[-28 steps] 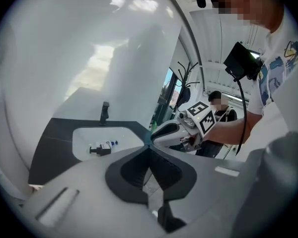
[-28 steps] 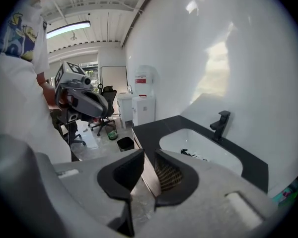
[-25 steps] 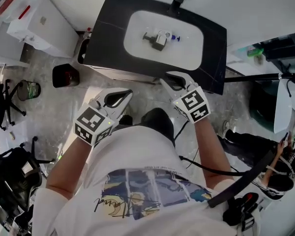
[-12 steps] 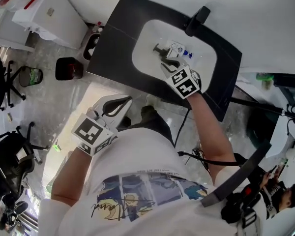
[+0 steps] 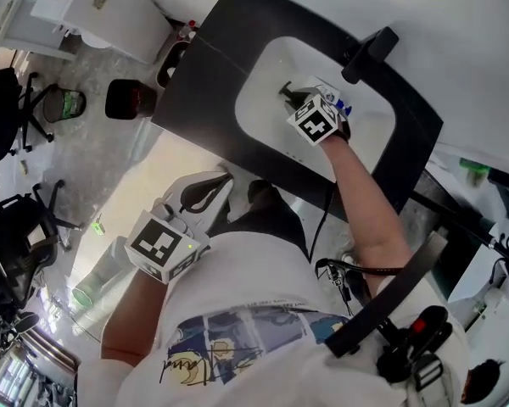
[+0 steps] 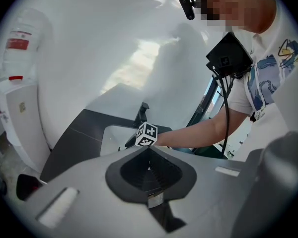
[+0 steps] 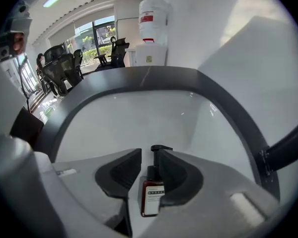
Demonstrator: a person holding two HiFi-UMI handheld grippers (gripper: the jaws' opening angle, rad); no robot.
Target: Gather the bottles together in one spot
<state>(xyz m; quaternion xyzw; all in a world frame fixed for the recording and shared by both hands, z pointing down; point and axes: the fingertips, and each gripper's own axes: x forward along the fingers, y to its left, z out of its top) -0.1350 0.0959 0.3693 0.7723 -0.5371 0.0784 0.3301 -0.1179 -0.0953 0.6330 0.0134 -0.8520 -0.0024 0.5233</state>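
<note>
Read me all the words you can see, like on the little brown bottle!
No words here can be read.
Label on the brown bottle: too small.
Red label on the white jug: blurred.
Cursive writing on the shirt: unclear.

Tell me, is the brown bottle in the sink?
In. The brown bottle rests on the white floor of the sink, walls rising around it.

The sink's (image 5: 263,83) left half lies open, a bare white floor to pass over. At its far right the faucet (image 5: 371,51) overhangs the basin, with bottles (image 5: 346,107) bunched just below it. The right gripper (image 7: 148,165), jaws just opening, straddles a brown bottle (image 7: 151,195). Its arm (image 5: 365,202) bars the near right rim.
</note>
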